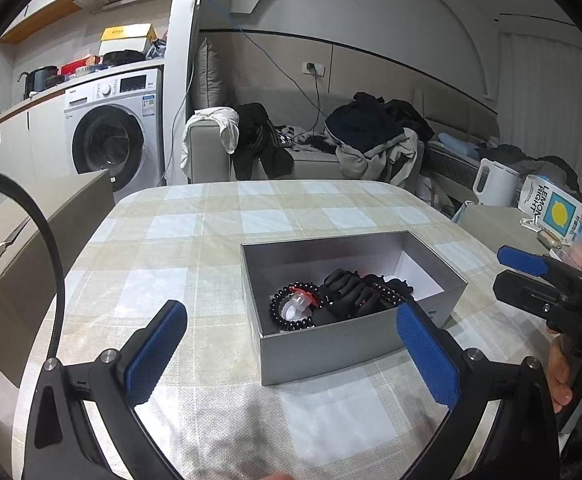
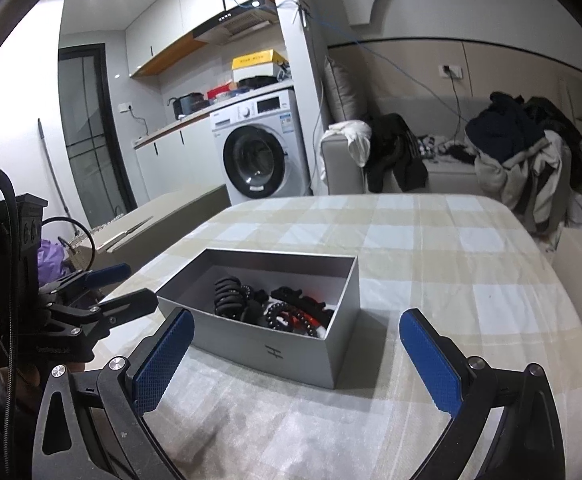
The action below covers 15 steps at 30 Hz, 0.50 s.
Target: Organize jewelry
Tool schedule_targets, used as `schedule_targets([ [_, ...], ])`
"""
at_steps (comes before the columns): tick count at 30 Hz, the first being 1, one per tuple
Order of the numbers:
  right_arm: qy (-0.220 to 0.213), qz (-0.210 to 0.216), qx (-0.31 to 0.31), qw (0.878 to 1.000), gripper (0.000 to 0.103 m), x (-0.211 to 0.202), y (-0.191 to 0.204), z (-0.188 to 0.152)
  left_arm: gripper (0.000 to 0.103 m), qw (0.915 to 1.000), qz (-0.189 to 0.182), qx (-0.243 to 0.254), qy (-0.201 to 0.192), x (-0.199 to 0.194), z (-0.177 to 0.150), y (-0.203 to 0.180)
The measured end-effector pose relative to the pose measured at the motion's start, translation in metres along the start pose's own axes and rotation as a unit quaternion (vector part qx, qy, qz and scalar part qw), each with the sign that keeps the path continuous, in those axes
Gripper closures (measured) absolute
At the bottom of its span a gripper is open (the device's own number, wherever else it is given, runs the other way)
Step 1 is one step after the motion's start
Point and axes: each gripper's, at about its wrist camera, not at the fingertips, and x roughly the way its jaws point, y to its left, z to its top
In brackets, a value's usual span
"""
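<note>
— Since the worktop (image 1: 171,240) looks bare, is everything already in the box (image 1: 331,346)?
— Seemingly: beads (image 1: 291,312) lie inside. Both grippers, left gripper (image 1: 291,354) and right gripper (image 2: 297,360), hover with fingers spread, empty. Enter from above, clearing the walls.

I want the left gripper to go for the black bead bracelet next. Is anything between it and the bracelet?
Only the box's near wall. The bead bracelet lies inside the grey box, just behind that wall, around a clear ring-like piece. The left gripper is open, and the box has no lid, so a reach from above looks unobstructed.
</note>
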Motion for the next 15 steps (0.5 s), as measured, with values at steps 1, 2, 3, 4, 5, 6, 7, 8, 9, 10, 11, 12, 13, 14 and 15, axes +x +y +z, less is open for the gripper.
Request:
schedule_targets([
  [1,-0.001,0.0,-0.002,1.0,0.0,0.0002,0.0001,-0.0003,0.001,1.0,0.002,0.001,-0.002,-0.0006,-0.0008,-0.0001],
  [2,-0.003,-0.001,-0.005,1.0,0.0,0.0004,0.0009,-0.0009,0.001,1.0,0.004,0.001,-0.006,-0.001,-0.0015,0.0003],
  [3,-0.004,-0.002,-0.007,1.0,0.0,0.0002,0.0018,-0.0013,0.001,1.0,0.004,0.0,-0.007,-0.0014,-0.0019,0.0008],
  [4,-0.005,-0.002,-0.007,1.0,0.0,0.0003,0.0024,-0.0019,0.001,1.0,0.003,-0.002,-0.008,-0.0019,-0.0024,0.0007],
  [5,-0.006,-0.001,-0.007,1.0,0.0,0.0006,0.003,-0.0024,0.001,1.0,0.002,-0.004,-0.009,-0.0018,-0.0023,0.0015],
  [6,-0.006,0.0,-0.007,1.0,0.0,0.0007,0.003,-0.0029,0.001,0.9999,0.002,-0.005,-0.009,-0.0018,-0.0025,0.0021],
  [7,-0.007,0.0,-0.007,1.0,0.0,0.0008,0.003,-0.0035,0.001,0.9999,0.001,-0.006,-0.009,-0.0019,-0.0024,0.0023],
  [8,-0.01,0.0,-0.009,1.0,0.0,0.0008,0.0033,-0.004,0.001,0.9999,0.001,-0.006,-0.009,-0.002,-0.0024,0.0023],
  [9,-0.011,-0.001,-0.009,1.0,0.0,0.0004,0.003,-0.0047,0.001,0.9999,0.001,-0.006,-0.009,-0.0019,-0.0024,0.0021],
  [10,-0.011,-0.001,-0.01,1.0,0.0,0.0004,0.0031,-0.0047,0.001,0.9999,0.0,-0.007,-0.01,-0.0023,-0.0017,0.0026],
  [11,-0.012,0.001,-0.01,1.0,0.0,0.0,0.003,-0.0048,0.001,0.9999,0.0,-0.006,-0.01,-0.0021,-0.0027,0.0023],
  [12,-0.014,0.002,-0.009,1.0,0.0,0.0,0.003,-0.0059,0.001,0.9999,0.0,-0.007,-0.011,-0.0023,-0.0029,0.0023],
  [13,-0.015,0.002,-0.009,1.0,0.0,-0.0006,0.0027,-0.0062,0.001,0.9999,-0.001,-0.006,-0.011,-0.0023,-0.003,0.0021],
  [14,-0.017,0.003,-0.009,1.0,0.0,-0.0013,0.0027,-0.0067,0.001,0.9999,-0.001,-0.005,-0.01,-0.002,-0.0029,0.0018],
  [15,-0.018,0.003,-0.009,1.0,0.0,-0.0021,0.0029,-0.0071,0.001,0.9999,0.0,-0.005,-0.01,-0.002,-0.0033,0.0014],
])
